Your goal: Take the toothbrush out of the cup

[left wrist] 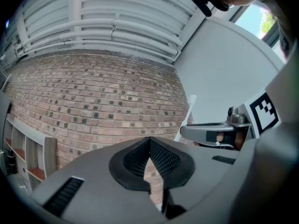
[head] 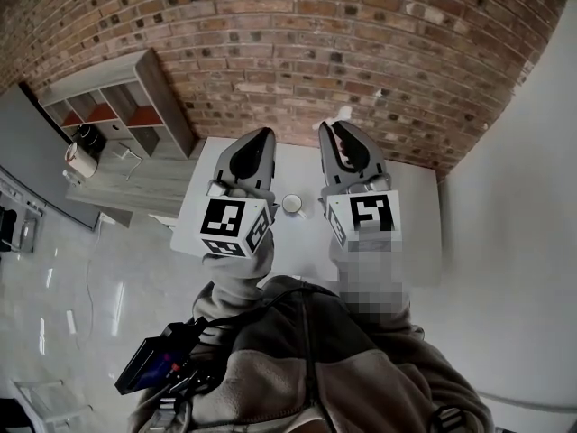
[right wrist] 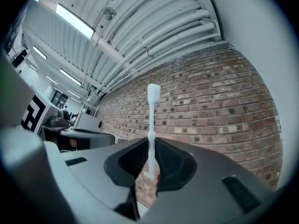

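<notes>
- Firstly, on markings: each gripper carries a cube printed with black-and-white square markers, seen from above in the head view. These are patterns, not words.
- The toothbrush (right wrist: pixel 152 125) is gripped in the right gripper (right wrist: pixel 150 141). The jaws are clenched on the lower part of its handle.
- Its long axis runs straight out along the line of the jaws. The brush head is at the far end and the handle end sits down between the ribbed black pads.
- In the right gripper view it stands upright in the frame, with the head against the brick wall (right wrist: pixel 219 106).
- The toothbrush is white and looks like plastic. It is slim, with a small bulge partway up the handle and a rounded oblong head.
- The left gripper (left wrist: pixel 149 141) grasps nothing, and its jaws are pressed together at the tips. Its view shows the white brush slanting up beside the right gripper.
- The cup (head: pixel 291 203) is white and round. It stands on the white desk (head: pixel 415 215) between the two grippers, well apart from the toothbrush.
- Both grippers have smooth grey shells with dark textured pads.
- A shelf unit (head: pixel 117 106) of pale wood stands against the brick wall to the left.
</notes>
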`<act>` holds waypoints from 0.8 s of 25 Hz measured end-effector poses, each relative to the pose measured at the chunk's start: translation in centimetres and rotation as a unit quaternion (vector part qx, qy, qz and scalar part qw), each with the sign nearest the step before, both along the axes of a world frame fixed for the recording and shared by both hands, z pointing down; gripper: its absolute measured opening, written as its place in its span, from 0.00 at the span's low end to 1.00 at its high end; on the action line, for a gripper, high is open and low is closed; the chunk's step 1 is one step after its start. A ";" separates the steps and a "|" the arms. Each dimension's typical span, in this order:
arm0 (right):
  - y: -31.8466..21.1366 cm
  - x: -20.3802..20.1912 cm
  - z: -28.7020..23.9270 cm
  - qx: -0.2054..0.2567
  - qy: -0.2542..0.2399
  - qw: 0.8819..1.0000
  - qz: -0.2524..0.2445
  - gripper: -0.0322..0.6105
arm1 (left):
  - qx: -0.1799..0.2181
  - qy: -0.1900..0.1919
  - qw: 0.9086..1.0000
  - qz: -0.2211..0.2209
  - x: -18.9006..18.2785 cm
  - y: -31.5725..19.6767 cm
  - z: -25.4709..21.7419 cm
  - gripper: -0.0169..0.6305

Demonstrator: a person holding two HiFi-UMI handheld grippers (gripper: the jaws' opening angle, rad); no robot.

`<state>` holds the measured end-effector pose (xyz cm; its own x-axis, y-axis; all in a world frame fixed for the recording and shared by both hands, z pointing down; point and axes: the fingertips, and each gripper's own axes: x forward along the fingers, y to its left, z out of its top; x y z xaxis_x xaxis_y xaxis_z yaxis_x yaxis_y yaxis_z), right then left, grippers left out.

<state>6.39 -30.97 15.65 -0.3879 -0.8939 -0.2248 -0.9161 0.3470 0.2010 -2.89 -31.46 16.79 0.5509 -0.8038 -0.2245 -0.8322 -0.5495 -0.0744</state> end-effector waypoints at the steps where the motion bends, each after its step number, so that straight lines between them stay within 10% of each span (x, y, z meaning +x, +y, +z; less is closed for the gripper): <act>1: 0.0 0.2 -0.1 0.002 0.001 1.000 0.001 0.13 | 0.002 0.000 1.000 0.001 0.2 -0.1 -0.2 0.03; 20: -0.3 1.2 0.2 -0.003 0.004 1.000 0.006 0.12 | -0.012 -0.008 1.000 0.007 1.7 -0.6 0.3 0.03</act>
